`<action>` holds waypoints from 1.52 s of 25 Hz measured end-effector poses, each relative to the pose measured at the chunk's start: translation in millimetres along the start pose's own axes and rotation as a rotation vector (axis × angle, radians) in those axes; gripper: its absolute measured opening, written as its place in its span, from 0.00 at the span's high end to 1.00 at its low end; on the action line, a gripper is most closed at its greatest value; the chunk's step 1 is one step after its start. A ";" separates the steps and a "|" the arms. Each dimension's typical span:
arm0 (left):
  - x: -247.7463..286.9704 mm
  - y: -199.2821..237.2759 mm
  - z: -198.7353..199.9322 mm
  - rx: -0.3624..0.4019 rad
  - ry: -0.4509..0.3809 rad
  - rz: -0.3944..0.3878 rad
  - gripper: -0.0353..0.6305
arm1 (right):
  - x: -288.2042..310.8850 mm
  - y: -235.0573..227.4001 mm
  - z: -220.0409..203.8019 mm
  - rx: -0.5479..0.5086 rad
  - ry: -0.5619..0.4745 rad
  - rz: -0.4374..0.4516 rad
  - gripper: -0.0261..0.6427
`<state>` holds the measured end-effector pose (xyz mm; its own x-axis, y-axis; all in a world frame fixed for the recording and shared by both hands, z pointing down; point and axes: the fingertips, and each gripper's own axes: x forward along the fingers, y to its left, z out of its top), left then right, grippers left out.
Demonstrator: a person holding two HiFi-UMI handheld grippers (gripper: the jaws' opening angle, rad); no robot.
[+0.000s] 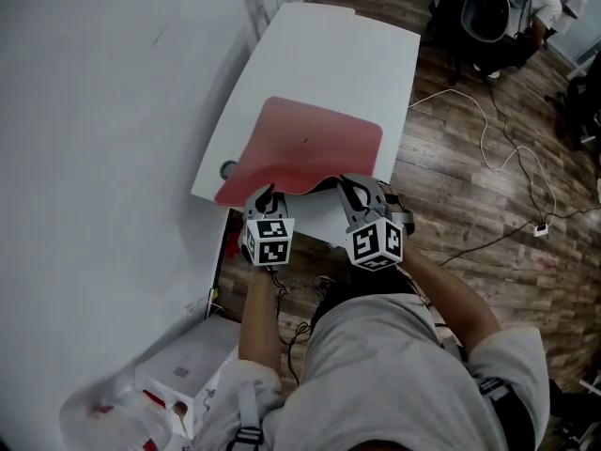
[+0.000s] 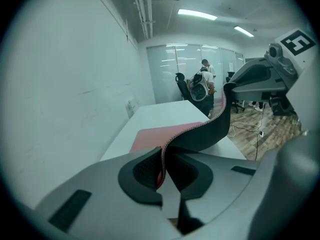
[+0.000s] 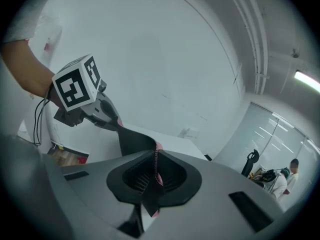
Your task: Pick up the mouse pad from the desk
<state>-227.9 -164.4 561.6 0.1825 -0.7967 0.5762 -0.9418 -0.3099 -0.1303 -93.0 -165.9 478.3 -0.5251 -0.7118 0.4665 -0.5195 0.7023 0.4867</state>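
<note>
Grey shirt (image 1: 394, 365), white desk (image 1: 329, 54) (red mouse pad (image 1: 310, 144)), plank floor (image 1: 488, 186), white wall (image 1: 94, 111)

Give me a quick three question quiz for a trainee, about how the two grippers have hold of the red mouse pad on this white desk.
1. True or false: only the right gripper grips the mouse pad.
2. Which part of the mouse pad is lifted off the desk? A: the edge nearest the person. B: the far edge. C: none of it.
3. Fill in: the pad's underside, seen in the left gripper view, is ____.
Key: 1, false: the left gripper is shut on it too. 2, A. 3, black.
</note>
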 end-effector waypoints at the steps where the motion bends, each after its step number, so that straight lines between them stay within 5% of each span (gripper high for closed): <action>1: -1.1 -0.2 5.3 -0.010 -0.013 0.002 0.90 | -1.5 -2.0 1.9 0.013 -0.005 -0.003 0.89; 12: -18.5 -10.3 74.4 -0.071 -0.126 -0.025 0.90 | -16.9 -29.1 17.0 0.097 -0.052 -0.059 0.89; 38: -42.0 -8.6 140.0 -0.201 -0.280 -0.016 0.90 | -35.1 -77.9 50.5 0.177 -0.165 -0.134 0.89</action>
<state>-187.9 -200.9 425.6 0.2419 -0.9128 0.3292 -0.9699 -0.2375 0.0543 -68.1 -194.9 386.7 -0.5391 -0.7967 0.2732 -0.6938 0.6040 0.3923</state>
